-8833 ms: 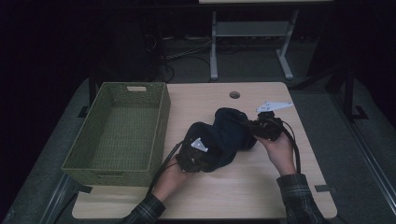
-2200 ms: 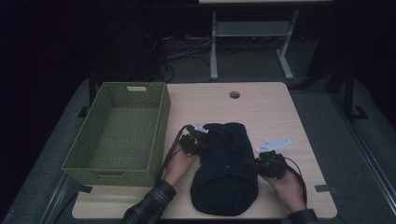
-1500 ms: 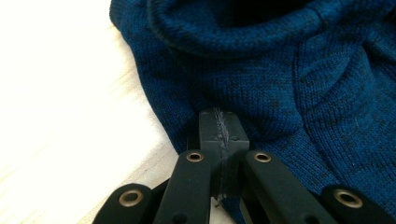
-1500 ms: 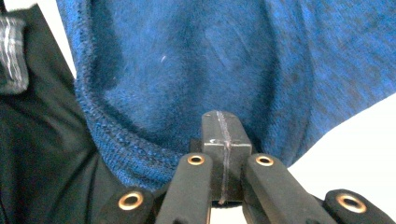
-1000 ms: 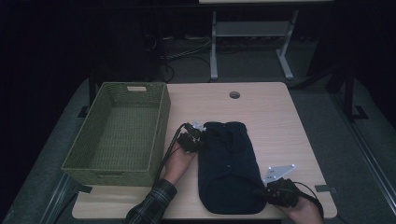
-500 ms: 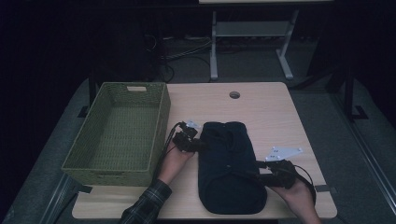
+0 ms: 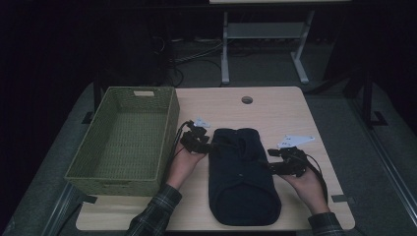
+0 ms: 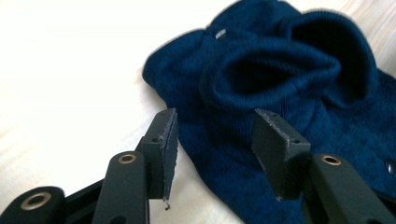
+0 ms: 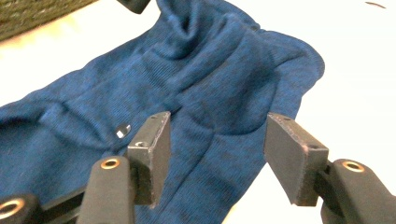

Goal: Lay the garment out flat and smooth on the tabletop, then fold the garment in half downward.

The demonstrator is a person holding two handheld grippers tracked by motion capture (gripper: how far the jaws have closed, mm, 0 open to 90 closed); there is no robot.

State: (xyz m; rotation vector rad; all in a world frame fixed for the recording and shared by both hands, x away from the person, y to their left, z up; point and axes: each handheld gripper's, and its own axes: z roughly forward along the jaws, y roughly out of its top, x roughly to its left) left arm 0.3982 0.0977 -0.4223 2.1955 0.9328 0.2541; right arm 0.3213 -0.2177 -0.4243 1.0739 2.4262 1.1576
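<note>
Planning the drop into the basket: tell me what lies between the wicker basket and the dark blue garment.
In the high view, the left gripper and its hand lie between the basket and the garment, over bare table.

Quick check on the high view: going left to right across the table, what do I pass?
Woven basket → left claw → dark blue garment → right claw.
</note>
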